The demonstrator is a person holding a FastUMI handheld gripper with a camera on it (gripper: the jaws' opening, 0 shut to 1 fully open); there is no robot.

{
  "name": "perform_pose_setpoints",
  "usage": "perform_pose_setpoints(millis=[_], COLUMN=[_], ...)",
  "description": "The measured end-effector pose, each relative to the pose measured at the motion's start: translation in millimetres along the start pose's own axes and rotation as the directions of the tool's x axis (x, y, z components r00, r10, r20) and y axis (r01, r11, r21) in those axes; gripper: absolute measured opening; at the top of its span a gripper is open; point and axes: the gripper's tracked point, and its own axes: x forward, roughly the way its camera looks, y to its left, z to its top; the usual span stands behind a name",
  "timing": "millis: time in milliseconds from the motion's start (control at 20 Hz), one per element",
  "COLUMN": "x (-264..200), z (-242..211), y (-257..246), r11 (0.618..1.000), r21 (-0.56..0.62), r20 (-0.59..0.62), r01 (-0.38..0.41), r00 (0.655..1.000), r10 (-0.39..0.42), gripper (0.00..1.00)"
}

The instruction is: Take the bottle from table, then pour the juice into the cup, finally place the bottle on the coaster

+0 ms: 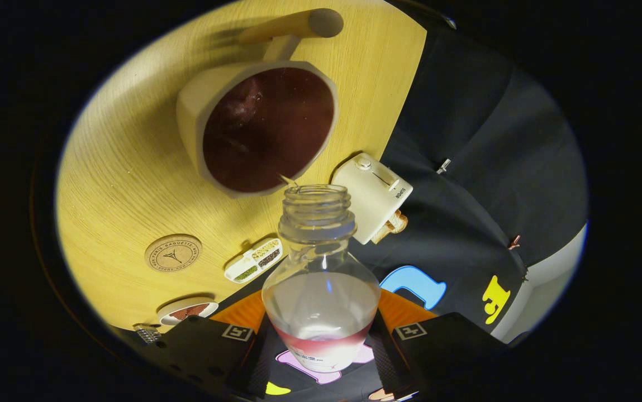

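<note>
Dark juice filled the cup (267,125); we held the tilted, nearly drained bottle (321,290) clamped in the jaws, pouring almost done. Next: right it, carry it to the coaster (173,253).

White toaster (374,196) at the table (119,184) edge — seed tray (253,260), small bowl (188,310) nearby.
</note>
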Motion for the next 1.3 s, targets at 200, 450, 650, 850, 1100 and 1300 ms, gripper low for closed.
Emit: perform_pose_setpoints(millis=[200, 450, 650, 850, 1100, 1300], x=[-4.3, -12.6, -20.2, -27.3, -39.7, -49.0], z=[4.4, 1.5, 0.7, -8.1, -19.6, -38.3], y=[-0.6, 7.2, 16.2, 18.5, 14.3, 24.0], r11=[1.0, 0.996, 0.975, 0.908, 0.709, 0.486], r21=[0.009, 0.084, 0.219, 0.419, 0.705, 0.874], r20=[-0.01, -0.053, -0.065, -0.09, -0.092, -0.072], r01=[-0.009, -0.024, -0.032, -0.016, 0.011, 0.004], r00=[1.0, 0.998, 0.997, 0.994, 0.993, 0.99], r10=[0.009, 0.029, 0.047, 0.059, 0.076, 0.123], gripper=[0.76, 0.76, 0.76, 0.77, 0.77, 0.77])
